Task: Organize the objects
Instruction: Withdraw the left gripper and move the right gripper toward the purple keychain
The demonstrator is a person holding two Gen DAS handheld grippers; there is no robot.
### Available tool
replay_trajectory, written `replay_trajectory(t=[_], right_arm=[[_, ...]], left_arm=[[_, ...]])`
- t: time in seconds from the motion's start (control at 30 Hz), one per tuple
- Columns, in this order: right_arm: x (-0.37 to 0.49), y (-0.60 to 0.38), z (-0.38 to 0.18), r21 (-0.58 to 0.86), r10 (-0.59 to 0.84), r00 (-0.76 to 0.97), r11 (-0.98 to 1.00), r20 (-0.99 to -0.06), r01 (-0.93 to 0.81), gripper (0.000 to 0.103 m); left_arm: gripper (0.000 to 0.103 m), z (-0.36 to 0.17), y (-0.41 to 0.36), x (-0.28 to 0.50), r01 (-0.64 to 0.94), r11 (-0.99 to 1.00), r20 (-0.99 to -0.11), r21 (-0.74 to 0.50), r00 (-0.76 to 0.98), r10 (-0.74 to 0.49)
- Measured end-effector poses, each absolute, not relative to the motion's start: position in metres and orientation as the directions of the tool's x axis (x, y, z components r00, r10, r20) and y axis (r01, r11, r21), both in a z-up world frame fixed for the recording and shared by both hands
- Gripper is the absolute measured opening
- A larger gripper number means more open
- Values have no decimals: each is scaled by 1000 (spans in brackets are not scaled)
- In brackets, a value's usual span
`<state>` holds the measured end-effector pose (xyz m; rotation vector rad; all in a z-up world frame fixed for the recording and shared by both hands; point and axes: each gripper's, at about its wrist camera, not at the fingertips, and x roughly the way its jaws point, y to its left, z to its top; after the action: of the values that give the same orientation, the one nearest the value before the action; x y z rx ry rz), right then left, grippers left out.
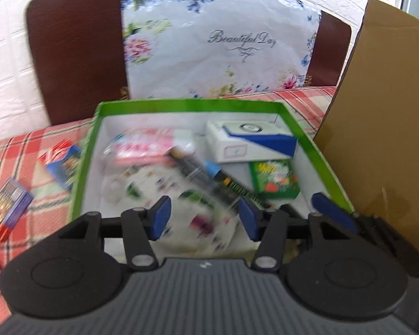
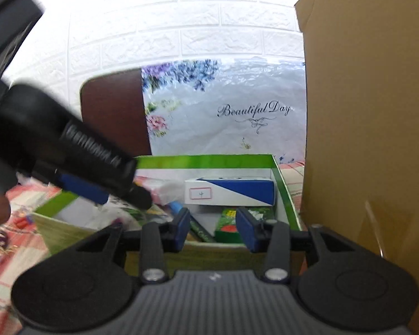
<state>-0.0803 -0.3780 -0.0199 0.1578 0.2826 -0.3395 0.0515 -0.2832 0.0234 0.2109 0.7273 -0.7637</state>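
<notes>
Left wrist view: left hand-held gripper (image 1: 205,217), jaws apart and empty, above shallow green-rimmed cardboard tray (image 1: 325,162); withdraw straight, clearing its rim.

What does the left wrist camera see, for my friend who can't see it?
The open left gripper hangs empty over a green tray holding small boxes and packets. Two more small boxes lie outside it on the checked cloth.

A red-and-cream checked tablecloth (image 1: 22,150) covers the table. On it sits a green-rimmed tray (image 1: 315,150), with two small colourful boxes (image 1: 61,164) (image 1: 7,209) to its left and a cardboard box (image 1: 382,128) at its right
</notes>
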Motion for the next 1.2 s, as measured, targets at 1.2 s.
replay_trajectory(t=[1.2], right_arm=[[-127, -285, 10, 232, -79, 914, 955, -397, 184, 46]], left_arm=[[63, 14, -125, -13, 520, 854, -646, 12, 656, -391]])
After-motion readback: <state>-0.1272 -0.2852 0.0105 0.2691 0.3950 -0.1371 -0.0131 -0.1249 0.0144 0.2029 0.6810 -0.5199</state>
